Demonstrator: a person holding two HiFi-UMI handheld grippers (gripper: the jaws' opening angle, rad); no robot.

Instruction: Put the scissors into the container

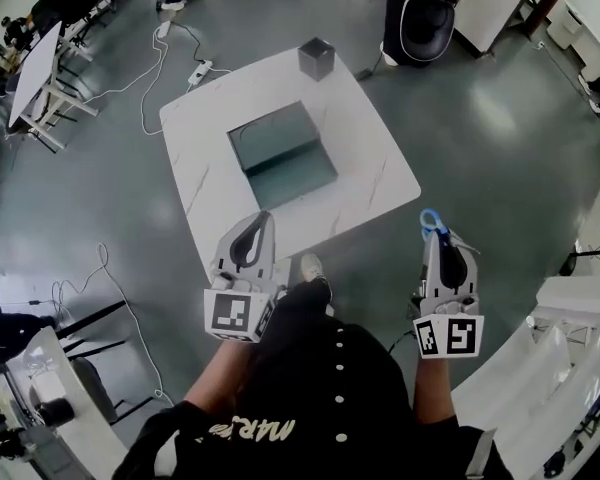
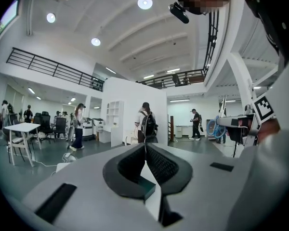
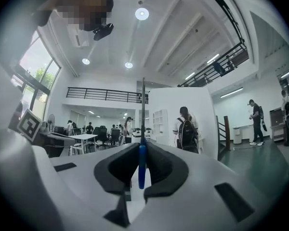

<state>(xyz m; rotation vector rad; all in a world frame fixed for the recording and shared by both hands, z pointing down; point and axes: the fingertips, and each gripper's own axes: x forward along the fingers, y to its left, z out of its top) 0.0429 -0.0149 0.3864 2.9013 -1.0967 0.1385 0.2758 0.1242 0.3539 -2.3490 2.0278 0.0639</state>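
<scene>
1. Two grippers sit nearest the person. The left gripper [image 1: 261, 230] has its jaws pressed together on nothing.
2. The right gripper [image 1: 436, 240] clamps the one pair of scissors [image 1: 431, 218], short of the table and well apart from the container.
3. One white table [image 1: 370, 168] holds one open square container [image 1: 280, 153] at its middle.
4. One dark box [image 1: 316, 58] stands at the table's far edge.

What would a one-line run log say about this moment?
right hand-held gripper: shut on scissors | left hand-held gripper: shut, empty | container: on table, scissors not yet inside
</scene>
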